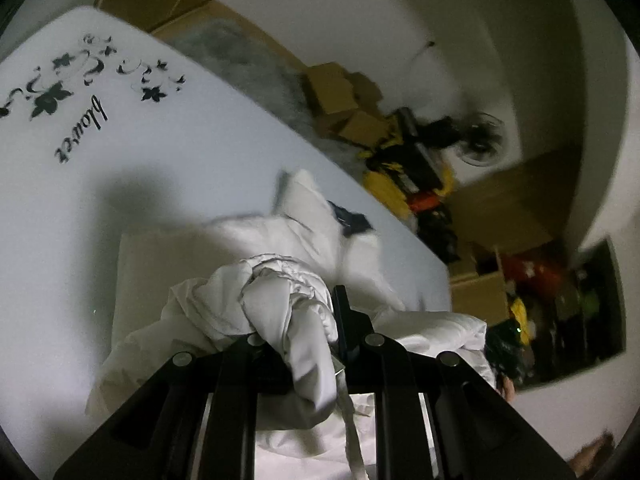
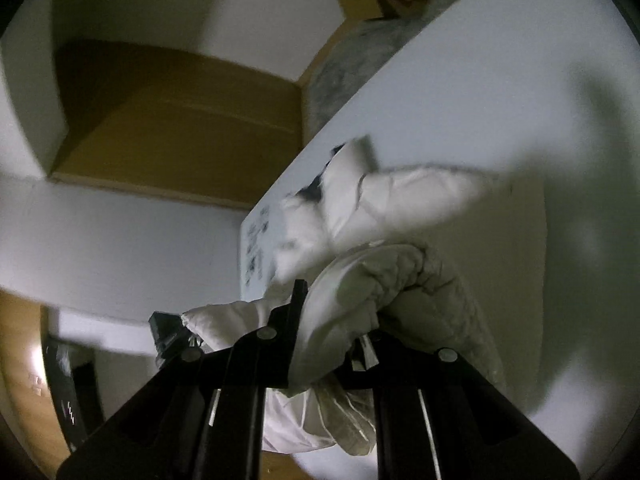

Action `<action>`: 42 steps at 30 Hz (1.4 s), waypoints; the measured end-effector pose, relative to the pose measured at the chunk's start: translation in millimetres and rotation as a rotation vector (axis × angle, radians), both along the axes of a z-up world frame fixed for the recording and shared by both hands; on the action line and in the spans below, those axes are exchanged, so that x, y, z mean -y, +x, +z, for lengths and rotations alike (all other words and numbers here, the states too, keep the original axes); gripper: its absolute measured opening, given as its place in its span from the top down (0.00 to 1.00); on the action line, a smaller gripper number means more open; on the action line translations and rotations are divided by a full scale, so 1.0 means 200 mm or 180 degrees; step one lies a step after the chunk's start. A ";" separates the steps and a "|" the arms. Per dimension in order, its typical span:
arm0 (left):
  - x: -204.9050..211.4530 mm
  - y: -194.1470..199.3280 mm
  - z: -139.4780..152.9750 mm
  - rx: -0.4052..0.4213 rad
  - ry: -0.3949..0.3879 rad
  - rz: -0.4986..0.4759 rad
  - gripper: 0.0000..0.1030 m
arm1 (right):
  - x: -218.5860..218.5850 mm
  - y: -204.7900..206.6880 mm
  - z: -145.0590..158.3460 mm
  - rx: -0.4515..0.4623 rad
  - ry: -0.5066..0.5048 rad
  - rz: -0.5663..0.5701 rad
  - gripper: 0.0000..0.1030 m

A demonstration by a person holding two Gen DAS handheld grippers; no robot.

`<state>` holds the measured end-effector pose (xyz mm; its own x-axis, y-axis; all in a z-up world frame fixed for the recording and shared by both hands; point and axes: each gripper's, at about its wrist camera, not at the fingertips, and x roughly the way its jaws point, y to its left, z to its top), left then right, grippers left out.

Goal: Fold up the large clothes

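Note:
A white puffy jacket lies on a white table, with a dark patch near its collar. My left gripper is shut on a bunched fold of the jacket and holds it above the table. In the right wrist view the jacket stretches away over the table. My right gripper is shut on another thick fold of the jacket. The other gripper shows at the edge of each view, holding the far side of the cloth.
A black flower print with lettering marks the table's far end. Cardboard boxes, a fan and yellow and red clutter lie on the floor beyond the table edge. A large cardboard box stands by the wall.

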<state>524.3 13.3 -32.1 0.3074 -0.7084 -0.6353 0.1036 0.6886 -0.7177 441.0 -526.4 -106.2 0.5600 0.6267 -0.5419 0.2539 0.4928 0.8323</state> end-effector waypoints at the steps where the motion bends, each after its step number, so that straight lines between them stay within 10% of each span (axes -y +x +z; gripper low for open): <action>1: 0.03 0.07 -0.07 -0.0031 0.0090 0.0022 0.86 | 0.01 0.05 -0.05 -0.0049 -0.0016 -0.0032 0.88; 16: 0.08 0.39 -0.64 -0.0747 -0.0064 0.0166 0.82 | 0.05 0.38 -0.48 -0.0457 -0.0207 -0.0145 0.87; 23: -0.16 0.20 -0.06 -0.0237 -0.0444 -0.0038 0.76 | 0.21 0.11 -0.13 0.0319 0.0483 -0.0446 0.58; 25: -0.20 0.09 0.12 0.0037 -0.0356 -0.0144 0.67 | 0.26 -0.03 0.05 0.0645 0.0452 -0.0722 0.06; 26: -0.21 0.04 0.18 0.0159 -0.0275 -0.0144 0.65 | 0.29 -0.12 0.14 0.0855 0.0346 -0.0908 0.00; 30: -0.15 0.01 0.25 0.0436 0.0201 -0.0097 0.61 | 0.37 -0.24 0.31 0.0999 0.0238 -0.1201 0.00; 34: -0.02 0.14 0.04 0.0244 0.0706 0.0012 0.35 | 0.20 -0.31 0.35 0.0967 0.0153 -0.0963 0.01; 42: 0.01 0.44 -0.15 0.0021 0.0789 0.0368 0.34 | -0.06 -0.58 0.36 0.0735 -0.0338 -0.0486 0.00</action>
<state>611.4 12.1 -61.8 0.3819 -0.4916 -0.7826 0.0183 0.8507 -0.5254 325.1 -513.6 -33.9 0.7594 0.4723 -0.4474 0.1418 0.5510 0.8224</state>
